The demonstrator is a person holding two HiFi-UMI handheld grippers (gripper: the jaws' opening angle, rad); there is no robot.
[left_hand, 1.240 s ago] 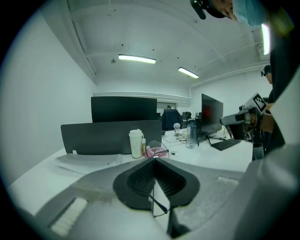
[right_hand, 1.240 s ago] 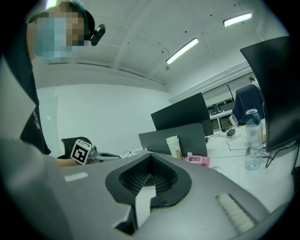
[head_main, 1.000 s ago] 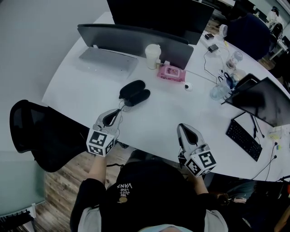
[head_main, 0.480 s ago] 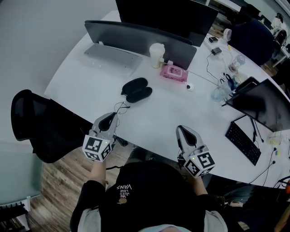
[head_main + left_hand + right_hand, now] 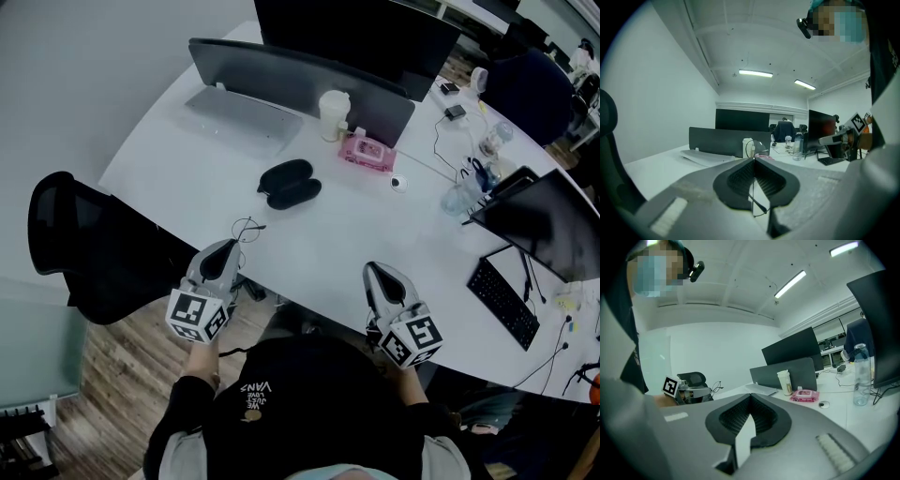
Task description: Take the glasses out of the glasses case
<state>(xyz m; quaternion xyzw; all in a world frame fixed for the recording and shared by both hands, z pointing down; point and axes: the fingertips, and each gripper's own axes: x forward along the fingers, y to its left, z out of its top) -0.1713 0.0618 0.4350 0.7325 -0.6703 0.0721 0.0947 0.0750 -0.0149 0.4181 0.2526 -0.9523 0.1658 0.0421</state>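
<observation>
Head view: glasses [image 5: 247, 228] are out of the case [image 5: 289, 183], pinched in my left tool [image 5: 232, 246] at the near edge of the counter [image 5: 337, 239]. Case looks open, well apart. Right tool [image 5: 373, 269] pressed together, empty. Task basically done, I'd say (maybe just set them down). White counter, office w/ monitor [image 5: 300, 80], cup [image 5: 334, 114], keyboard [image 5: 506, 302].

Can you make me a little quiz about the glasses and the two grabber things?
1. True or false: the glasses lie inside the glasses case.
2. Which one holds the glasses? A: left gripper. B: right gripper. C: neither.
3. Fill in: the packet beside the white cup is ____.
Key: 1 false; 2 A; 3 pink.
</observation>
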